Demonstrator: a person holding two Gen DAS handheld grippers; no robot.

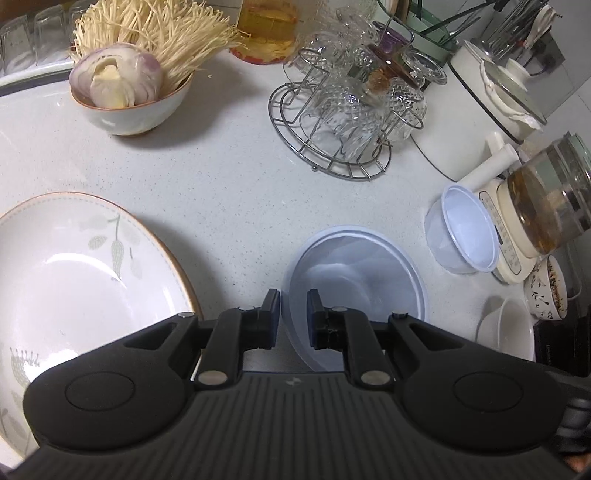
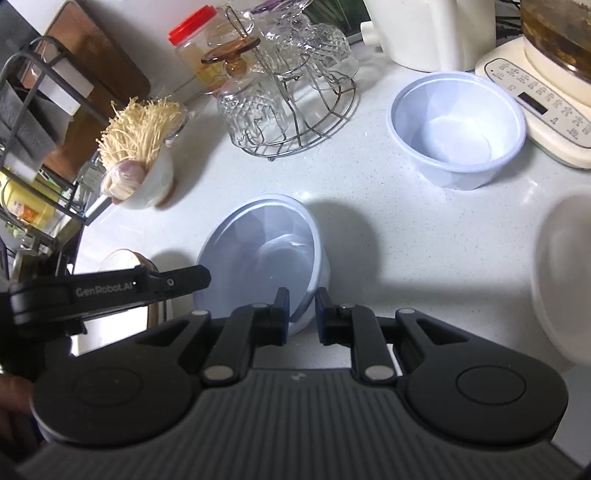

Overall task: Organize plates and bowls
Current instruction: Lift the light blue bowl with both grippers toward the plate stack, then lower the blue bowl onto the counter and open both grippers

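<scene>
**Both grippers pinch the rim of one translucent plastic bowl**

Nearest the left wrist camera, the left gripper point(image 1: 293, 317) has its matte black fingers point(image 1: 271, 314) drawn almost together, with the thin left rim of a pale blue translucent plastic bowl point(image 1: 365, 273) running between them. In the right wrist view the right gripper point(image 2: 302, 317) is drawn in just as narrowly, its fingers point(image 2: 281, 314) straddling the near right edge of the same bowl, which sits tilted over the speckled white table point(image 2: 406, 236). The bowl is round, thin-walled and faintly faceted.

Left of it lies a wide, glossy ceramic plate point(image 1: 74, 266), cream with a brown rim line and grey-green leaf motifs. To the right a plain white ceramic dish point(image 1: 513, 332) shows only partly.

Further back stands a second plastic bowl point(image 2: 458, 129), smaller and deeper, of the same frosted blue, upright beside a cream kettle base point(image 2: 535, 99) with printed buttons and a glass pot above.

In the middle distance a round wire rack point(image 1: 332, 122) carries cut-glass cups turned upside down. Left of that, a white ceramic bowl with a brown rim point(image 1: 133, 107) holds a halved purple onion point(image 1: 114, 77) and a bundle of thin pale enoki mushrooms point(image 1: 155, 33).
</scene>
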